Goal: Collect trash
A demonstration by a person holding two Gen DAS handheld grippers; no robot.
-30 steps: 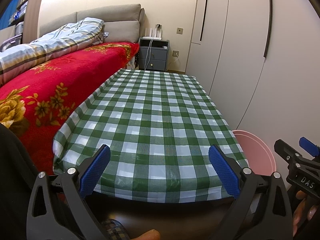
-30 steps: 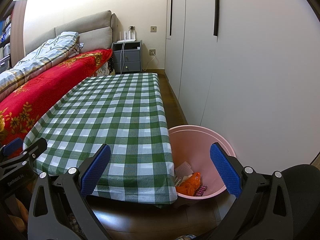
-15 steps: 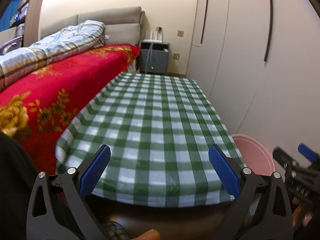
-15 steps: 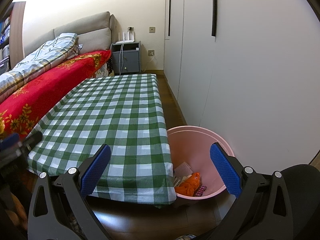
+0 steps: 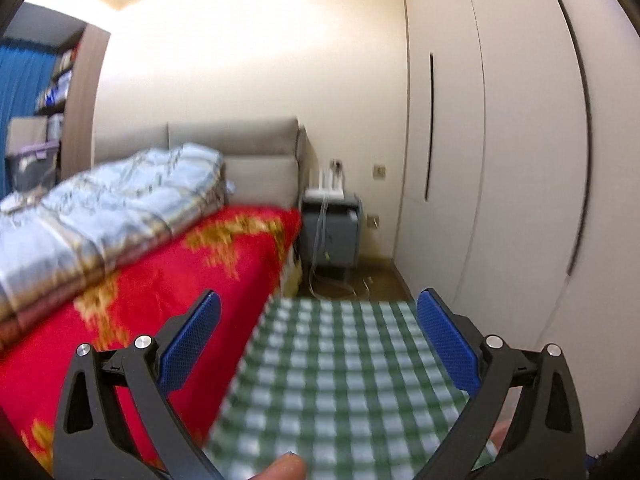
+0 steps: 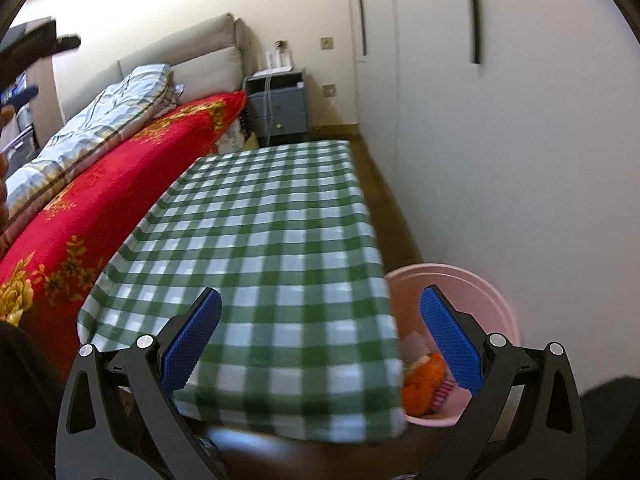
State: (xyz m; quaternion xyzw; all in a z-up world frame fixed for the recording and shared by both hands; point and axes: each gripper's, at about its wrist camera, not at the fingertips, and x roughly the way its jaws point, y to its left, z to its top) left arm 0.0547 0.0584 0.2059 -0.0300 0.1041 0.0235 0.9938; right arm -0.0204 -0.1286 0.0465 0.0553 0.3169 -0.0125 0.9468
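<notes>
While both grippers are held above the near end of the bench [image 6: 264, 216], neither grasps anything. The left gripper [image 5: 318, 344] has its jaws spread wide and released, with only air and the blurred checked cloth between the blue pads [image 5: 188, 344]; it is tilted up toward the far wall, the bed [image 5: 168, 280] to its left and the nightstand [image 5: 332, 228] ahead. A fingertip [image 5: 280, 468] shows at the bottom edge of that view. The right gripper [image 6: 320, 340] likewise has its jaws fully apart and empty, its left pad over the cloth and its right pad over the bin [image 6: 472, 292].

The bin, pink and round, stands upright on the floor just beside the bench's near right corner, close to the wardrobe [image 6: 500, 120]. Trash [image 6: 424, 376] lies in its bottom: an orange crumpled piece, with a pale piece and a pink striped scrap beside it; its long axis cannot be told. The bench runs lengthwise away from the cameras toward the nightstand, alongside the bed.
</notes>
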